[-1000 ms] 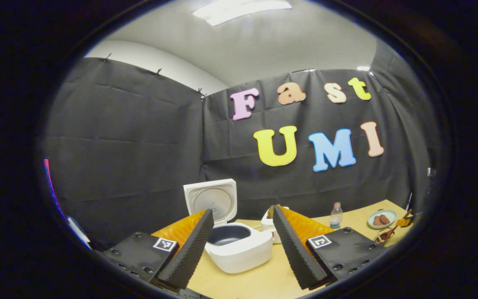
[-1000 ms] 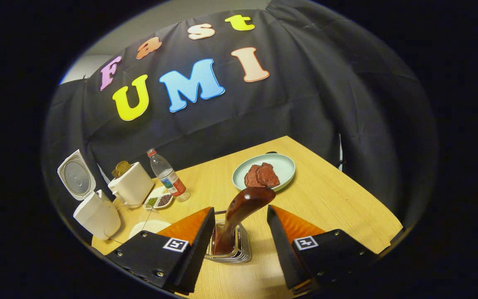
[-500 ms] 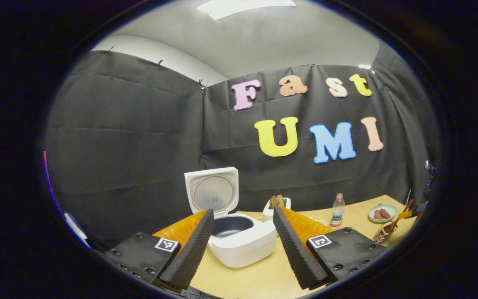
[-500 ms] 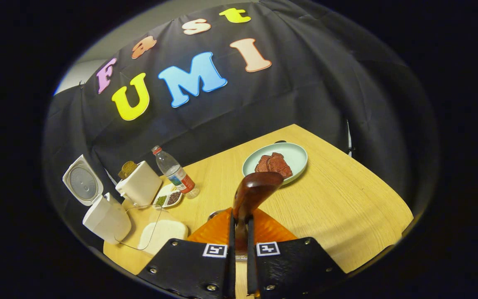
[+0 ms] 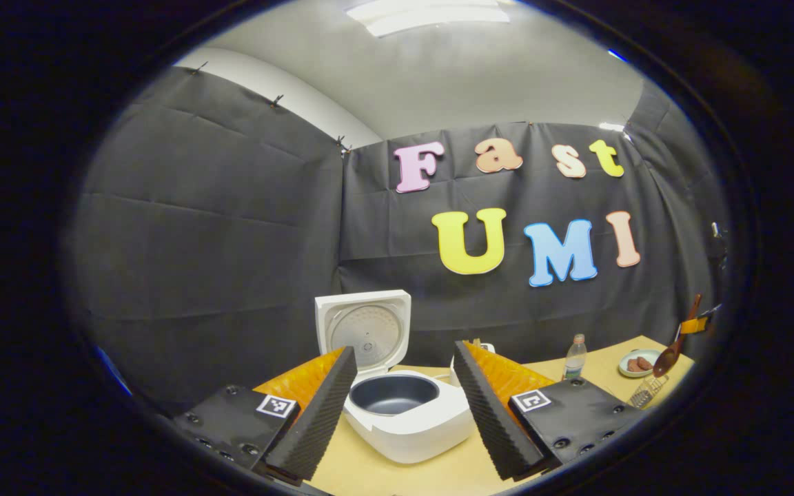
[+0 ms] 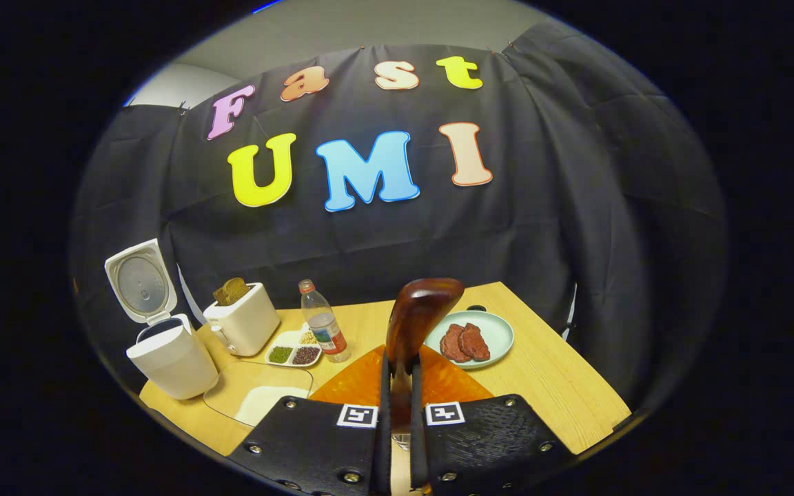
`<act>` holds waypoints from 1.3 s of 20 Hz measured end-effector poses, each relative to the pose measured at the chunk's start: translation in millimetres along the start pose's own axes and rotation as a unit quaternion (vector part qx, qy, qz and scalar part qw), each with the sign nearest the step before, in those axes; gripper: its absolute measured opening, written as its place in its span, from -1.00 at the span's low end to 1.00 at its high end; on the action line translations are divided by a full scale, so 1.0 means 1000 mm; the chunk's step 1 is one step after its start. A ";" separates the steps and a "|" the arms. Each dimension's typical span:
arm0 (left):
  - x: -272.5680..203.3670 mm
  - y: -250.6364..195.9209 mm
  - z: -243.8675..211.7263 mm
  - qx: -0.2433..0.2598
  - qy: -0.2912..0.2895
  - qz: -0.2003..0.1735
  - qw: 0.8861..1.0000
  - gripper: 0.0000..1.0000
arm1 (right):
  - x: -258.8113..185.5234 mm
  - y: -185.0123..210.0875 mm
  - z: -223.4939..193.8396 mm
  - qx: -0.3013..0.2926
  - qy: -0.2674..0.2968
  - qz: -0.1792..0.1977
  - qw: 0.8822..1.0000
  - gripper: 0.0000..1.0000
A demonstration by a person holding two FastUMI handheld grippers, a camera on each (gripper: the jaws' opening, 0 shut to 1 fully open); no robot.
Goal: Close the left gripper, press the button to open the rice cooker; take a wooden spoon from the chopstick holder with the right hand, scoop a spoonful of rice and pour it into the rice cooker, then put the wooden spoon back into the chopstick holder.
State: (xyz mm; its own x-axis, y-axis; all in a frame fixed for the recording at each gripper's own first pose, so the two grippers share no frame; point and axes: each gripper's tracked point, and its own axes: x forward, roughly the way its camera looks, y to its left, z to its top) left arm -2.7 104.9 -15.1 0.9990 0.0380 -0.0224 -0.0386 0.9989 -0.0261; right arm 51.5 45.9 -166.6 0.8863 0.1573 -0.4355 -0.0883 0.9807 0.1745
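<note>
wooden spoon (image 6: 414,324) – clamped btwn right gripper (image 6: 397,420) jaws

We record a white rice cooker (image 5: 407,420) with a dark grey inner pot (image 5: 392,393). The wooden spoon (image 6: 414,324) is glossy reddish brown. Both grippers' fingers (image 5: 314,420) are black with ribbed pads and orange backs. The table (image 6: 548,386) is pale wood grain, the plate (image 6: 497,331) pale green, the toaster (image 6: 244,324) cream.
</note>
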 end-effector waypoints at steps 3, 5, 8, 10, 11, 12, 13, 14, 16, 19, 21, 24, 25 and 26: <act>0.008 0.017 -0.014 -0.004 0.008 -0.004 1.000 0.82 | 0.000 0.033 0.013 0.001 -0.015 0.012 1.000 -0.78; 0.011 0.030 -0.021 -0.001 0.012 -0.005 1.000 0.83 | 0.002 0.060 0.012 0.003 -0.015 0.026 1.000 -0.78; 0.012 0.048 -0.031 -0.003 0.020 -0.003 1.000 0.83 | 0.012 0.097 -0.001 0.004 -0.006 0.044 0.999 -0.78; 0.010 0.059 -0.039 -0.013 0.028 -0.001 1.000 0.83 | 0.019 0.118 -0.018 -0.001 0.006 0.053 0.999 -0.78; 0.010 0.066 -0.043 -0.016 0.034 0.002 0.999 0.82 | 0.024 0.128 -0.026 -0.003 0.012 0.057 0.998 -0.78; 0.010 0.074 -0.047 -0.016 0.038 0.007 0.999 0.82 | 0.028 0.137 -0.035 -0.005 0.020 0.060 0.998 -0.78; 0.009 0.083 -0.049 -0.014 0.041 0.012 0.999 0.95 | 0.033 0.144 -0.042 -0.008 0.024 0.062 0.998 -0.78; 0.008 0.091 -0.051 -0.010 0.043 0.017 0.999 0.95 | 0.038 0.151 -0.051 -0.010 0.030 0.064 0.997 -0.78; 0.009 0.107 -0.055 0.000 0.046 0.028 0.999 0.96 | 0.049 0.160 -0.065 -0.017 0.039 0.059 0.997 -0.77; 0.013 0.122 -0.062 0.007 0.058 0.033 0.998 0.96 | 0.068 0.168 -0.089 -0.039 0.047 0.045 0.997 -0.77; 0.018 0.130 -0.065 0.014 0.061 0.036 0.997 0.96 | 0.078 0.174 -0.105 -0.052 0.056 0.038 0.996 -0.77; 0.022 0.135 -0.065 0.018 0.060 0.036 0.997 0.95 | 0.084 0.182 -0.123 -0.077 0.061 0.031 0.995 -0.77; 0.024 0.136 -0.065 0.019 0.060 0.035 0.997 0.95 | 0.084 0.187 -0.125 -0.082 0.056 0.032 0.995 -0.77; 0.024 0.137 -0.065 0.020 0.060 0.034 0.997 0.95 | 0.082 0.195 -0.127 -0.083 0.059 0.039 0.994 -0.77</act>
State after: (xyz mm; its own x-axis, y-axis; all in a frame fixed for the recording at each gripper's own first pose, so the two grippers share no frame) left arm 14.6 240.6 -84.2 0.9841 0.1052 -0.1430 -0.1035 0.9944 0.0190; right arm 48.7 264.6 -280.7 0.8158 0.2358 -0.5281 -0.2369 0.9692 0.0669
